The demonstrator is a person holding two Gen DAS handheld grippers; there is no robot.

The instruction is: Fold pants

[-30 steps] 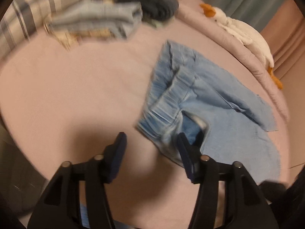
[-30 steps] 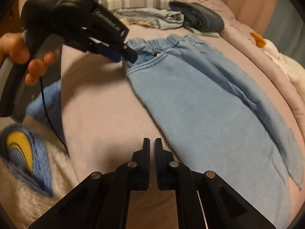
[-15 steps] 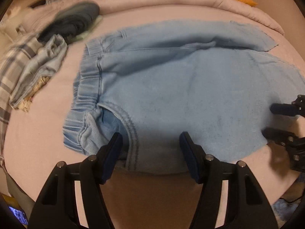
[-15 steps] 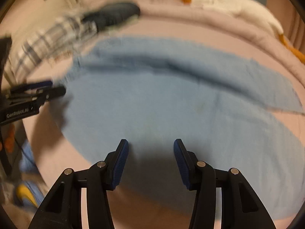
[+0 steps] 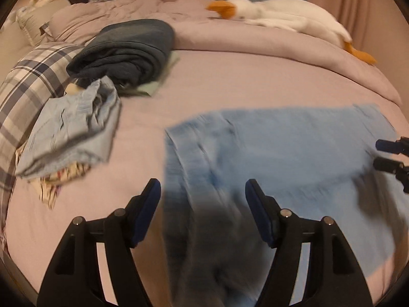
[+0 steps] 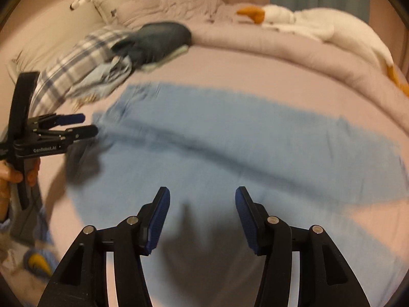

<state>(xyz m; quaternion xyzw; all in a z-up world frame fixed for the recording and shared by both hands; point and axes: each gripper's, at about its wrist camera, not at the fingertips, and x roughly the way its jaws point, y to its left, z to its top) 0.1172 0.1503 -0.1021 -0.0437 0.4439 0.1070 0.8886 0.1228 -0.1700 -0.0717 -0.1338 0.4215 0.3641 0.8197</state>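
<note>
Light blue pants (image 5: 281, 148) lie spread on the pink bed, blurred by motion, waistband to the left and legs running right; they also fill the middle of the right wrist view (image 6: 230, 148). My left gripper (image 5: 202, 197) is open and empty over the waistband end, and it also shows at the left of the right wrist view (image 6: 87, 124). My right gripper (image 6: 202, 204) is open and empty over the near edge of the pants, and its tips show at the right edge of the left wrist view (image 5: 383, 153).
Folded clothes lie at the back left: a dark blue bundle (image 5: 127, 48), a pale blue garment (image 5: 74, 128) and a plaid pillow (image 5: 28, 81). A white plush goose (image 5: 281, 15) lies on the rolled pink duvet (image 5: 255, 43) at the back. A blue slipper (image 6: 35, 261) lies off the bed.
Both grippers have pulled back from the pants and tilted up toward the back of the bed. The right gripper went from shut to open a second ago; the left stayed open.
</note>
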